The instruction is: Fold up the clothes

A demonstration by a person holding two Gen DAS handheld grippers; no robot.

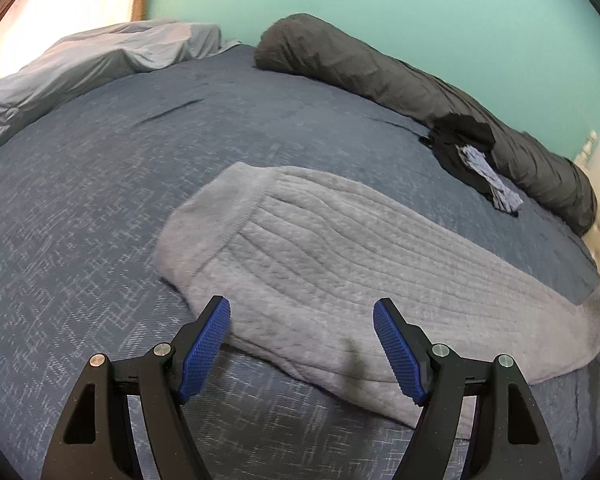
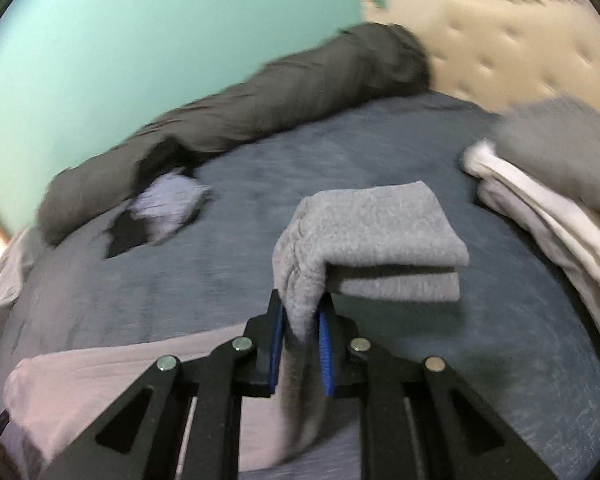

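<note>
Grey knit garment [image 1: 320, 256] lies flat on the bed [image 1: 100, 200]; my right gripper [image 2: 302, 320] jaws clench its lifted end, probably folding it over. Left gripper [image 1: 302, 320] jaws released above its near edge. Dark bolster [image 1: 380, 64] beyond it.

Left gripper [image 1: 302, 312] hovered with jaws spread wide and nothing between the blue pads [image 1: 206, 350], while right gripper [image 2: 300, 312] was clamped on grey fabric [image 2: 300, 300], apparently lifted, though that view was motion-blurred.
</note>
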